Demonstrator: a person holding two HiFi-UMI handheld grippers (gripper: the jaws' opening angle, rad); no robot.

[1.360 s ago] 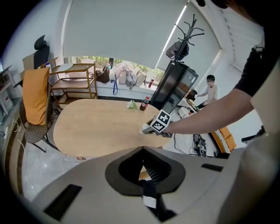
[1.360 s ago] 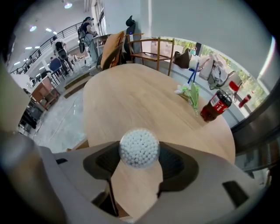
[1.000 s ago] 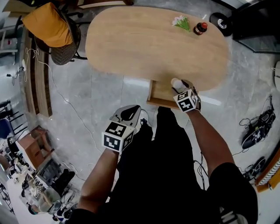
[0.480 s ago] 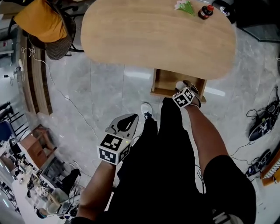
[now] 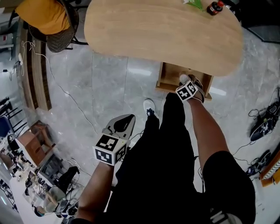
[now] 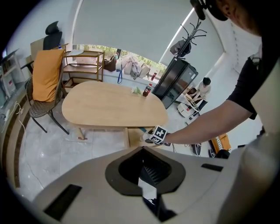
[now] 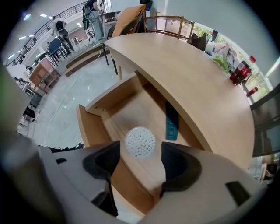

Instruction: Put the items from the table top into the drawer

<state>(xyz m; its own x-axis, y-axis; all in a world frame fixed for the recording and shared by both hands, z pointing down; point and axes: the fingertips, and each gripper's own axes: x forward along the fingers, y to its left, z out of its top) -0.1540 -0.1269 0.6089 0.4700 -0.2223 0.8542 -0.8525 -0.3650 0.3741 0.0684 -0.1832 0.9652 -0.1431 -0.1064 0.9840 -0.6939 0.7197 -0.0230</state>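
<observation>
the right gripper [image 7: 139, 158] hangs over the open drawer [image 7: 89, 129] that is pulled out from under the near edge of the tabletop [image 7: 188, 74]. its jaws stand wide apart, so it grips nothing. a white dimpled ball [image 7: 140, 141] sits in the gap between them with clear space on both sides; whether it rests on the drawer floor or is dropping cannot be told. holding the gripper low and centred over the drawer looks meant to make the ball land inside and not roll off the front. a teal comb [image 7: 172, 123] already lies further back in the drawer, under the tabletop's edge, so part of the job seems done. a red-capped bottle [image 5: 215, 7] and a green leafy thing [image 7: 222, 61] are on the far right of the tabletop, well apart from the drawer, and would be next. the left gripper [image 5: 126, 120] is held low by the person's left leg, well clear of the drawer, jaws together on nothing, likely parked out of the way.
</observation>
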